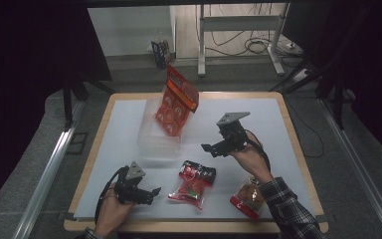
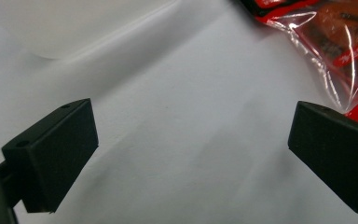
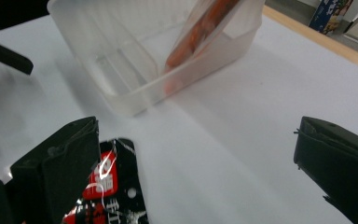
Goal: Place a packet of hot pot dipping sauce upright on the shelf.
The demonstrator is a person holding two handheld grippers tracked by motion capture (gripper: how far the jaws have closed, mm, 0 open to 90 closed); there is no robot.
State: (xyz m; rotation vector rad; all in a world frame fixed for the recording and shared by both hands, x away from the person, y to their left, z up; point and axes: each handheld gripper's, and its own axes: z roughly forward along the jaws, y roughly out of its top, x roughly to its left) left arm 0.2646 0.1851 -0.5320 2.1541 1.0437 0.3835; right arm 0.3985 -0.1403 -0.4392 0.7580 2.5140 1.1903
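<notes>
A clear plastic bin [image 1: 158, 142] [image 3: 121, 60] stands mid-table with an orange snack packet [image 1: 175, 104] [image 3: 200, 30] leaning upright in its far end. A red and black snack bag [image 1: 194, 183] [image 3: 109, 186] [image 2: 328, 42] lies near the front edge. Another red packet [image 1: 247, 197] lies under the person's right forearm. My left gripper [image 1: 154, 194] [image 2: 191, 154] rests low at the front left, open over bare white table, the bag just off its right jaw. Above the table right of the bin, my right gripper [image 1: 209, 149] [image 3: 196, 172] hangs open with nothing between its jaws.
The white table top [image 1: 258, 119] has a wooden rim [image 1: 298, 144]. Beyond the far edge are a metal desk frame [image 1: 238, 25], floor cables and a small blue box [image 1: 160, 52]. Dark curtains flank both sides.
</notes>
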